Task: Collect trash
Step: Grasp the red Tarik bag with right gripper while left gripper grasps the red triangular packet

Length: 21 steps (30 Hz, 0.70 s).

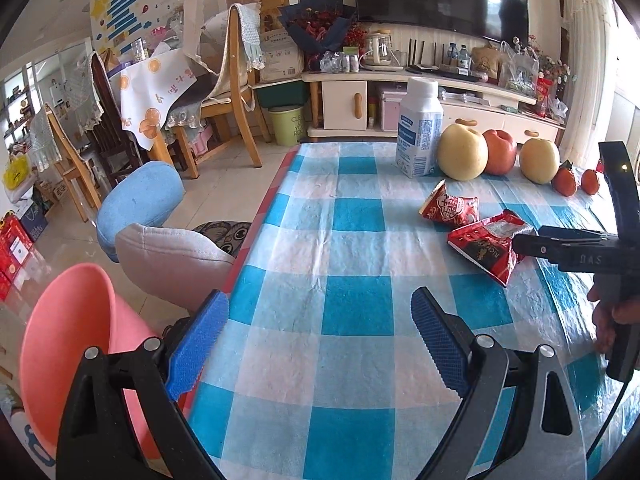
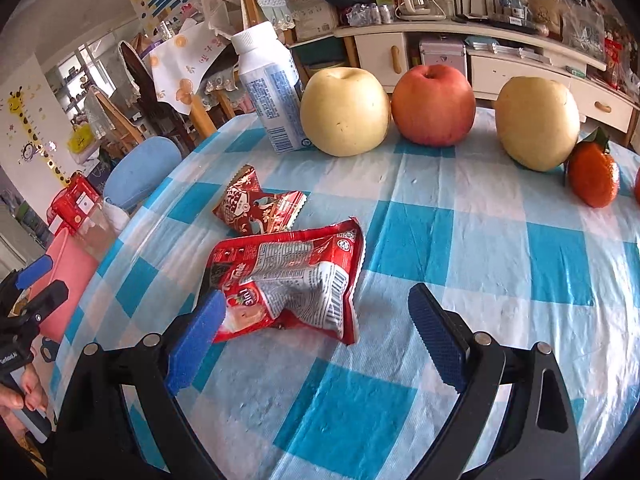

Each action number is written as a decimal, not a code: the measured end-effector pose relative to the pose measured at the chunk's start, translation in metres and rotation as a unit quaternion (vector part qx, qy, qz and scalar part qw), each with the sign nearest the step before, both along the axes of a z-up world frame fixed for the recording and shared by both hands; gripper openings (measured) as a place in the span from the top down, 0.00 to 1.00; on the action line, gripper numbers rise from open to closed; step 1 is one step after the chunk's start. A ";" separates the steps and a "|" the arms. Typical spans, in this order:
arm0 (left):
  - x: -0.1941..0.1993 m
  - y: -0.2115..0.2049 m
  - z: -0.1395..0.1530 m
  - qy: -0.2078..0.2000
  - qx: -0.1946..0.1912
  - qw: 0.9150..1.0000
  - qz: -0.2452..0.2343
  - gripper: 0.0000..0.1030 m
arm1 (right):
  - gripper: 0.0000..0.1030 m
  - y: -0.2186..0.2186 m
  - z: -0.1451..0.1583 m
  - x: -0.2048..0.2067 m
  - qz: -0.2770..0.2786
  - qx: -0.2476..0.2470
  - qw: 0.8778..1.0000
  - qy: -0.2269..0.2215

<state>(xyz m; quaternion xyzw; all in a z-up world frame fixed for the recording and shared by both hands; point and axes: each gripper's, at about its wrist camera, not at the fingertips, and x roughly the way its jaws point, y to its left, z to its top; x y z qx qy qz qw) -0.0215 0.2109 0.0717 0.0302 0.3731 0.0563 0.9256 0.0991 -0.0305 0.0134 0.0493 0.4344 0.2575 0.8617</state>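
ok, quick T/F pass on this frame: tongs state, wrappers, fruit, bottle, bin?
1. Both tongs are open and hold nothing: right tongs, left tongs. True.
2. Two red wrappers lie on the tablecloth: large wrapper, small wrapper. True.
3. The white bottle lies on its side. False: it stands upright.
4. The red apple sits between two yellow fruits. True.
5. The pink bin sits on the table. False: it is off the table's edge.

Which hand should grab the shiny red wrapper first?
The right. The right gripper hangs open just behind the big red wrapper. The left gripper is open too, but sits farther back, near the pink bin.
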 end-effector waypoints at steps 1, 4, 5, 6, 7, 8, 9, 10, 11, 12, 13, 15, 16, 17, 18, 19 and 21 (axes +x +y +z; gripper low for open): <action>0.001 -0.001 -0.001 0.002 0.001 1.000 -0.001 0.11 | 0.07 0.001 0.001 0.003 0.009 0.010 1.000 0.002; 0.004 -0.003 -0.003 0.007 0.005 1.000 -0.002 0.11 | 0.06 0.007 0.002 0.006 0.038 0.029 0.999 0.008; 0.005 -0.004 -0.004 0.007 0.005 1.000 -0.002 0.11 | 0.06 0.010 0.002 0.005 0.048 0.030 0.998 0.010; 0.006 -0.004 -0.004 0.008 0.006 1.000 -0.002 0.11 | 0.06 0.012 0.003 0.003 0.060 0.032 0.998 0.016; 0.006 -0.004 -0.004 0.008 0.006 1.000 -0.001 0.11 | 0.06 0.016 0.005 0.001 0.070 0.031 0.997 0.023; 0.006 -0.004 -0.005 0.008 0.006 1.000 0.000 0.11 | 0.06 0.018 0.006 -0.002 0.082 0.033 0.996 0.031; 0.006 -0.003 -0.005 0.008 0.006 1.000 0.000 0.11 | 0.06 0.022 0.007 -0.006 0.096 0.037 0.994 0.039; 0.006 -0.003 -0.005 0.007 0.005 1.000 0.002 0.11 | 0.06 0.026 0.009 -0.011 0.112 0.042 0.992 0.049; 0.006 -0.002 -0.005 0.007 0.004 1.000 0.004 0.11 | 0.06 0.031 0.011 -0.018 0.128 0.050 0.989 0.056; 0.006 0.000 -0.005 0.007 0.001 1.000 0.006 0.11 | 0.06 0.037 0.013 -0.024 0.145 0.058 0.986 0.064; 0.007 0.001 -0.005 0.006 0.000 1.000 0.009 0.11 | 0.06 0.046 0.014 -0.032 0.171 0.067 0.980 0.078; 0.007 0.005 -0.004 0.005 -0.004 1.000 0.016 0.11 | 0.07 0.064 0.019 -0.050 0.227 0.068 0.968 0.084; 0.006 0.008 -0.003 0.004 -0.008 1.000 0.019 0.11 | 0.07 0.072 0.025 -0.060 0.248 0.056 0.965 0.067; 0.006 0.010 -0.003 0.003 -0.011 1.000 0.022 0.11 | 0.07 0.077 0.030 -0.067 0.260 0.045 0.963 0.051; 0.006 0.012 -0.003 0.003 -0.014 1.000 0.025 0.11 | 0.07 0.079 0.034 -0.070 0.263 0.033 0.964 0.035; 0.005 0.014 -0.003 0.003 -0.015 1.000 0.027 0.11 | 0.07 0.081 0.037 -0.071 0.253 0.013 0.967 0.015; 0.005 0.016 -0.004 0.006 -0.015 0.999 0.032 0.11 | 0.07 0.081 0.037 -0.067 0.216 -0.030 0.976 -0.017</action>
